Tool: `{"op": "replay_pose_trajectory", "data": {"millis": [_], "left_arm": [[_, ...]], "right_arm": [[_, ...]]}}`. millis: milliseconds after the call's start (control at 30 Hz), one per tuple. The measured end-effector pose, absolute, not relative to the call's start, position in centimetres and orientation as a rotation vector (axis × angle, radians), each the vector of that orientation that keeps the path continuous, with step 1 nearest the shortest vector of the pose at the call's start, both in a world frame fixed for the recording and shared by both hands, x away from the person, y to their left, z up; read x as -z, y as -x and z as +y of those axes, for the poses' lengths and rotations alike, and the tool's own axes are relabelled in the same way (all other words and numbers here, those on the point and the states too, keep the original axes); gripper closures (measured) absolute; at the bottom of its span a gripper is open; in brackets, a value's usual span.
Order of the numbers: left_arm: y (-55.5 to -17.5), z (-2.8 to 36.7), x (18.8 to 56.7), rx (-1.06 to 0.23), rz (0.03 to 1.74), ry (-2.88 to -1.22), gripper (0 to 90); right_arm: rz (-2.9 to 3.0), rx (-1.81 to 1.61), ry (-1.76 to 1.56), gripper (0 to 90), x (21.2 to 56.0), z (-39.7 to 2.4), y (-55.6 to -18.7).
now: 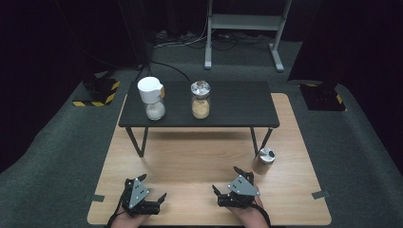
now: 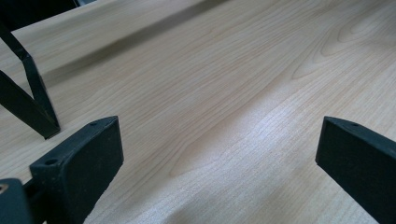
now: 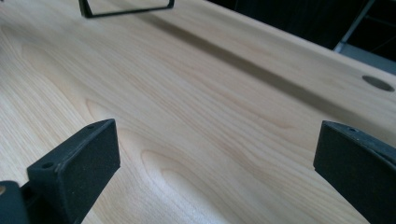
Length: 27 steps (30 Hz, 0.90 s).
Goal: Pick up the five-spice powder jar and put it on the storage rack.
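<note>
Near edge of the wooden worktop (image 1: 190,161): both claws rest low on the bare wood with nothing between their jaws, a waiting posture that leaves either free to move out.
Left claw (image 1: 151,187): jaws spread wide and empty; the left gripper view looks along them over plain wood grain toward a black leg of the small dark table, so it is aimed at no object yet.
Right claw (image 1: 233,179): jaws also spread wide and empty, pointing far and slightly right.
Small metal-lidded jar (image 1: 263,161): stands upright on the wood at the right, just beside the right claw's far jaw and next to the dark table's right leg; being the nearest object to a claw, it looks like the piece to be picked up first.
Small dark table (image 1: 237,107): sits on the far half of the wooden worktop as a raised shelf, keeping its jars apart from the free working area in front.
White-capped jar (image 1: 152,98): upright on the dark table's left part, holding a white powder or grain.
Glass jar with a silver lid (image 1: 200,99): upright just right of it, holding a pale yellow filling; the two are set apart enough for open jaws to pass between.
Likely next move: the right claw goes to the small jar and closes on its body.
</note>
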<state>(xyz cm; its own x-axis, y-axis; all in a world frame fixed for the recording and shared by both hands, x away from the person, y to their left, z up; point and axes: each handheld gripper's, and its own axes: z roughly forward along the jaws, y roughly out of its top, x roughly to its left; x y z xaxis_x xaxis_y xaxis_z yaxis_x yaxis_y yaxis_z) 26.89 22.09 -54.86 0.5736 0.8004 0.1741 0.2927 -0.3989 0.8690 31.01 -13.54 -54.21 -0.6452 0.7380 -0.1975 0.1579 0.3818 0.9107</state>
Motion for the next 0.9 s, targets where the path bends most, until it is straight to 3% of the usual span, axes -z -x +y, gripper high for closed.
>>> {"op": "replay_pose_trajectory", "data": {"millis": [900], "left_arm": [[-26.9,22.1,54.8,-0.743,0.879,-1.957,1.1]], "right_arm": [[1.988,-1.331,-0.757,0.0,52.6,-15.4,-29.8]]}}
